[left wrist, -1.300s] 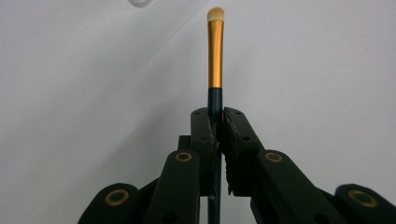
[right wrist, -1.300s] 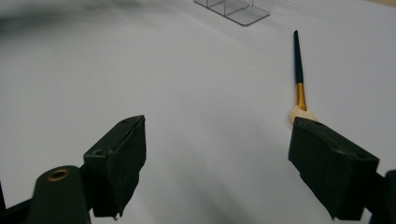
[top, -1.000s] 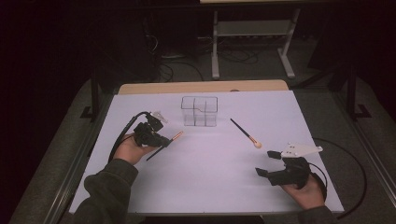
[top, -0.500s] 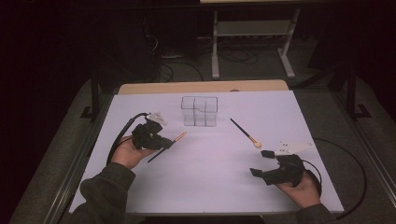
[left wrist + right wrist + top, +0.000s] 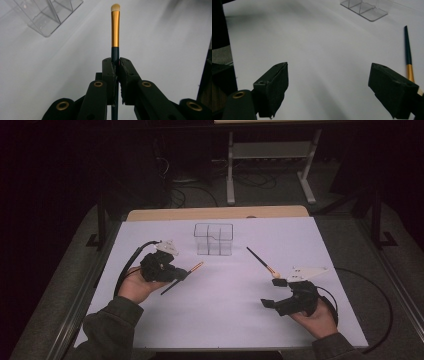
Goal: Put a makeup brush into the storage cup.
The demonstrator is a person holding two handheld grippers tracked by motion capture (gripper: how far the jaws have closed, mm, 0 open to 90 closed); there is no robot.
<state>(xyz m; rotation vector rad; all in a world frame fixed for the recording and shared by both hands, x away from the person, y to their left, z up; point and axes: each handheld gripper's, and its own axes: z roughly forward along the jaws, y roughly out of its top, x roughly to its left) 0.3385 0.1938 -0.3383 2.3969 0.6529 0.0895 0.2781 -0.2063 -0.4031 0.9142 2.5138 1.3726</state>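
Left gripper (image 5: pixel 182 275): jaws clamped on a makeup brush (image 5: pixel 186 274), seen over the left half of the surface (image 5: pixel 225 315), nearer the left edge than the middle. In the left gripper view the gripper (image 5: pixel 115 65) is closed on the brush's dark handle; the gold ferrule and pale bristle tip (image 5: pixel 115 25) are seen sticking out past the jaw tips, and the handle's tail runs back between the jaws. In the high view the brush is held slanted, bristle end toward the far right, tail toward the near left. The gripper is carried by the left hand (image 5: pixel 135 287), with a dark sleeve entering from the near edge.

Right gripper (image 5: pixel 274 293): jaws held wide apart, nothing between them. It is seen over the right half of the surface, toward the near right corner, held by the right hand (image 5: pixel 316 317). In the right gripper view the gripper (image 5: pixel 328 82) is shown with bare white surface between the two pads.

A second makeup brush (image 5: pixel 262 262) is seen lying flat on the surface, right of centre, just beyond the right gripper's jaw tips; dark handle toward the far edge, gold ferrule and bristles toward the near right. Whether it is touched cannot be told.

A clear acrylic organizer (image 5: pixel 214 239) with compartments is seen standing near the middle of the far edge, apart from both brushes.
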